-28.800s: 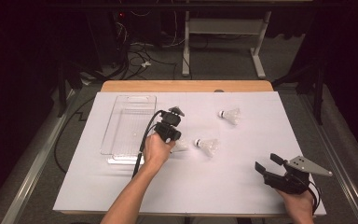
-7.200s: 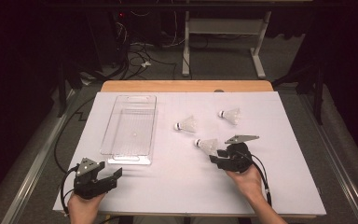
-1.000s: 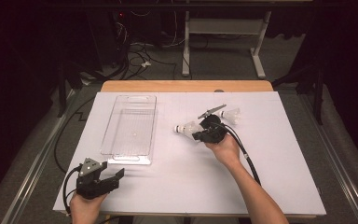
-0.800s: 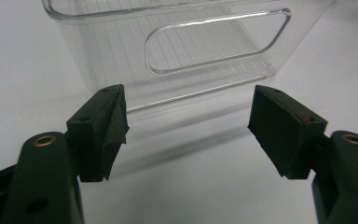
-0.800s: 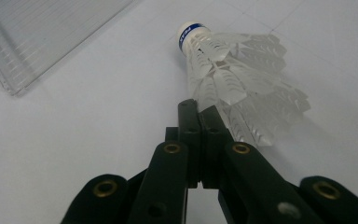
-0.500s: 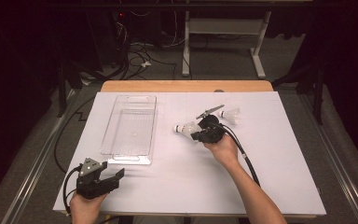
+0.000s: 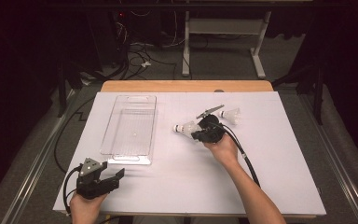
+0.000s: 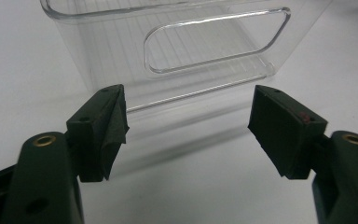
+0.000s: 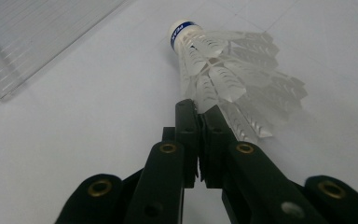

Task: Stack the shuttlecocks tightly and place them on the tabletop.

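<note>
The shuttlecock (image 9: 228, 70) lay right ahead of your right gripper (image 9: 199, 112), its feather skirt touching the jaw tips and its blue-banded cork pointing away from them toward the clear tray (image 9: 32, 42). Your jaws stood all but closed, pads nearly meeting; from the right gripper view they seemed to pinch the edge of a feather or two, though I could not tell whether the grip was real or the skirt only rested against them. A second earlier that hand was already at the same shuttlecock and neither it nor the shuttlecock had shifted, so the pinch looked just made and the lift not yet begun. A second shuttlecock (image 7: 231, 115) sat just beyond your right hand (image 7: 222, 148). Your left gripper (image 7: 109, 179) waited well apart, jaws wide and holding nothing, facing the tray's near handle end (image 8: 214, 42). The tray itself was empty.
</note>
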`<state>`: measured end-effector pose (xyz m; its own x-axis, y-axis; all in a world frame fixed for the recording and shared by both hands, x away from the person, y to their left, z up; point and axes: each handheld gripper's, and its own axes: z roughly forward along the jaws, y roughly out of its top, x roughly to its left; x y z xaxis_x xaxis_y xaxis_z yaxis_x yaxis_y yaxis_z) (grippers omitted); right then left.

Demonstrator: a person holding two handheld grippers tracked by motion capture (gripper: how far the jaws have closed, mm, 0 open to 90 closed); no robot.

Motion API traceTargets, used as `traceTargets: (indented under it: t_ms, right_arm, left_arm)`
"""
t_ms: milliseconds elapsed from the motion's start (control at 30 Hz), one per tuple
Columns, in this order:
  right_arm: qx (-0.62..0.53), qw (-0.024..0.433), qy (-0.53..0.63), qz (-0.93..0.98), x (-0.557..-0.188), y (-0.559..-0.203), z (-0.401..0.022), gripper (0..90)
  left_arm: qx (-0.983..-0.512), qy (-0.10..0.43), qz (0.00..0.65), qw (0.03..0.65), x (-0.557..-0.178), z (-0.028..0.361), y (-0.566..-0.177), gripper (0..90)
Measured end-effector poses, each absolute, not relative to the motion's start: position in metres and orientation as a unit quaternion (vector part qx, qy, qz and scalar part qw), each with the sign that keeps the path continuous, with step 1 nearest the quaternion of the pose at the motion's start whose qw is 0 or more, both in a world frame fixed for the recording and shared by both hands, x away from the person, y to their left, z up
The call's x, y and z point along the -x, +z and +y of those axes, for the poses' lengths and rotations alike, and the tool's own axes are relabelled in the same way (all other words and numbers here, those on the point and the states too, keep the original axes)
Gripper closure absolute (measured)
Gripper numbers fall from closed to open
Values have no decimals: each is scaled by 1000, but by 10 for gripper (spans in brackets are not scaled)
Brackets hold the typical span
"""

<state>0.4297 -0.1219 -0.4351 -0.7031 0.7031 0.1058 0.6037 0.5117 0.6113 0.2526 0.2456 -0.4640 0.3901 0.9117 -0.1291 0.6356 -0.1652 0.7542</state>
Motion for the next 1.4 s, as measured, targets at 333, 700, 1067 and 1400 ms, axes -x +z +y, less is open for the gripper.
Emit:
traceTargets:
  t_ms: [333,700,1067,1400]
  right_arm:
    - [-380,87,321,863,-430,-434,-122,872]
    - [-381,88,323,862,-433,-433,-119,867]
    - [-394,93,317,858,-434,-435,-120,730]
    - [-400,99,316,855,-434,-435,-122,624]
  left_arm:
    - [-741,179,522,383,-253,246,-464,289]
    - [-739,179,522,385,-252,246,-464,290]
    - [-740,180,522,385,-252,246,-464,291]
    - [-740,180,522,385,-252,246,-464,292]
